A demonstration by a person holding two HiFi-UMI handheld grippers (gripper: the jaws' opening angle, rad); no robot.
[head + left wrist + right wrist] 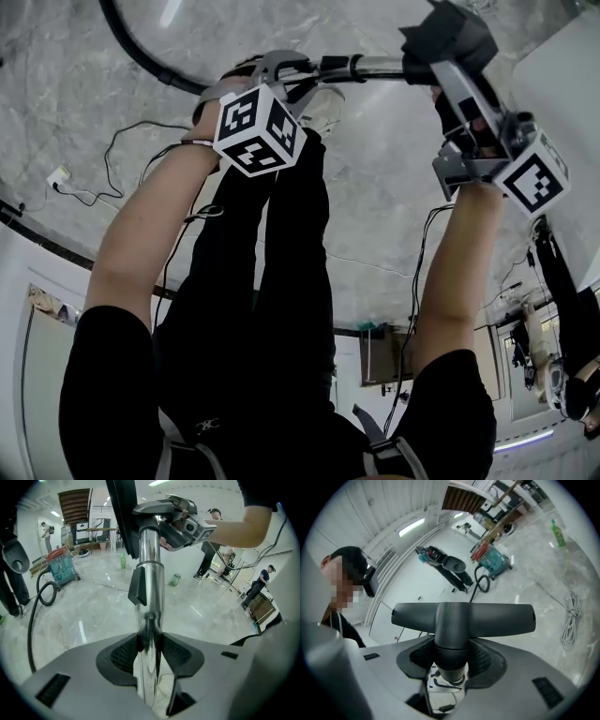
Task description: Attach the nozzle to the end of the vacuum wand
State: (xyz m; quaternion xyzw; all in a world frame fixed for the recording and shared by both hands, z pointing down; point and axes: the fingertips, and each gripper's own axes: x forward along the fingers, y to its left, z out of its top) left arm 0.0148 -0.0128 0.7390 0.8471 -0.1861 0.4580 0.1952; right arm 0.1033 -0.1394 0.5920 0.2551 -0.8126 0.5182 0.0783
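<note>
The left gripper (150, 641) is clamped on the shiny metal vacuum wand (151, 569). The right gripper (451, 656) grips the neck of the dark grey T-shaped plastic nozzle (464, 618). Both are held above the marble floor (394, 206), nozzle against the wand's end. Joining looks under way; next, probably a straight push along the tube.

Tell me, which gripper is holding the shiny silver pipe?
The left gripper: its jaws clamp the shiny metal wand. The right gripper grips the dark T-shaped nozzle instead.
</note>
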